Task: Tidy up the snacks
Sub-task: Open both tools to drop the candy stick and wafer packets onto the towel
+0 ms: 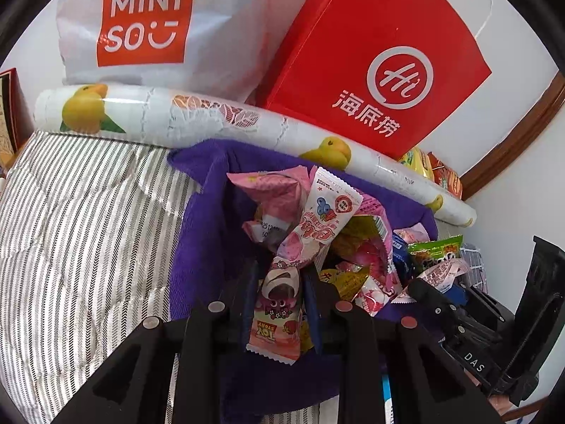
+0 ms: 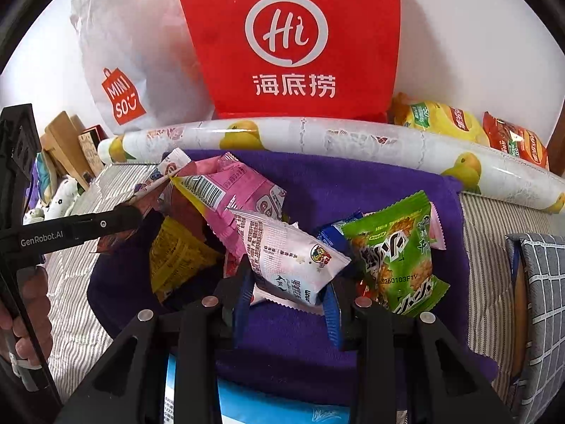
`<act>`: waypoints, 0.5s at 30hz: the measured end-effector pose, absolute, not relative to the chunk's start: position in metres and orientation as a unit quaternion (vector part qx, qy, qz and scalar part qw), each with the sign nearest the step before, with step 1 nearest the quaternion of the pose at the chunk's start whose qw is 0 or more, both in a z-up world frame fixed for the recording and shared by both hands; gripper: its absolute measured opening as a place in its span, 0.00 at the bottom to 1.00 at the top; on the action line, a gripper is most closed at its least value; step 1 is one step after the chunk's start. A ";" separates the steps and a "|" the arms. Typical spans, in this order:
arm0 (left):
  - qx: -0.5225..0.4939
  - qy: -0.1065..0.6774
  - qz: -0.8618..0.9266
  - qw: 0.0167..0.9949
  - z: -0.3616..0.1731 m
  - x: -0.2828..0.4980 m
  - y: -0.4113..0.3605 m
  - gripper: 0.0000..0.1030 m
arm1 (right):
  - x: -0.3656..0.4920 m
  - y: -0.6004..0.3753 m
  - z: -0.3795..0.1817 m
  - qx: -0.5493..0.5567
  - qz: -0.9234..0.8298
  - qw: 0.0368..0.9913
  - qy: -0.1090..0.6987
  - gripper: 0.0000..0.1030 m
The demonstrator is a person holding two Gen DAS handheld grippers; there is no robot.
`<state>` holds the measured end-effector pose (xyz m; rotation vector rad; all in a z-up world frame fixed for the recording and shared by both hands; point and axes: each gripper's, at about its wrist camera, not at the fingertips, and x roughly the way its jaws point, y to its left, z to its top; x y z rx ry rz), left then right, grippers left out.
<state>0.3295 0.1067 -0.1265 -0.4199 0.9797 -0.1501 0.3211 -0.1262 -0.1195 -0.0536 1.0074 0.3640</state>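
Observation:
A heap of snack packets lies on a purple towel (image 2: 353, 183). My left gripper (image 1: 279, 282) is shut on a pink Toy Story packet (image 1: 275, 318), which stands upright between its fingers. A white packet with a blue cartoon (image 1: 328, 219) leans just beyond it. My right gripper (image 2: 287, 300) is shut on a white and pink packet (image 2: 289, 254), held between blue pads (image 2: 243, 293). A green packet (image 2: 395, 254) lies to its right, and a yellow one (image 2: 176, 254) and a pink one (image 2: 243, 183) to its left. The left gripper (image 2: 136, 213) reaches in from the left.
A red paper bag (image 2: 289, 42) and a white Miniso bag (image 2: 134, 70) stand against the wall. A fruit-printed roll (image 2: 317, 137) lies in front of them. Yellow and orange snack bags (image 2: 452, 123) sit at back right. There is a striped bedcover (image 1: 88, 229) and a grey checked cushion (image 2: 543, 300).

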 end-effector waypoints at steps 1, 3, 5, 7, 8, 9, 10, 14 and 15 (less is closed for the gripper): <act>-0.201 0.467 -0.072 0.858 -0.127 0.329 0.107 0.23 | 0.321 -0.126 -0.120 -0.027 0.173 0.860 0.480 0.35; -0.202 0.468 -0.073 0.857 -0.128 0.329 0.108 0.23 | 0.322 -0.124 -0.122 -0.029 0.170 0.858 0.483 0.35; -0.203 0.471 -0.074 0.855 -0.129 0.329 0.108 0.23 | 0.323 -0.124 -0.124 -0.029 0.170 0.856 0.488 0.35; -0.204 0.472 -0.076 0.854 -0.130 0.330 0.108 0.23 | 0.325 -0.124 -0.126 -0.029 0.166 0.854 0.492 0.35; -0.204 0.473 -0.077 0.854 -0.130 0.329 0.107 0.23 | 0.325 -0.124 -0.127 -0.029 0.165 0.854 0.492 0.35; -0.203 0.474 -0.079 0.853 -0.131 0.329 0.106 0.23 | 0.325 -0.125 -0.127 -0.029 0.165 0.854 0.493 0.35; -0.202 0.475 -0.080 0.853 -0.131 0.330 0.105 0.23 | 0.325 -0.125 -0.127 -0.029 0.166 0.854 0.493 0.35; -0.194 0.478 -0.083 0.853 -0.132 0.330 0.103 0.23 | 0.325 -0.123 -0.127 -0.035 0.167 0.853 0.493 0.35; -0.193 0.479 -0.085 0.852 -0.132 0.330 0.102 0.23 | 0.324 -0.122 -0.127 -0.037 0.167 0.853 0.493 0.35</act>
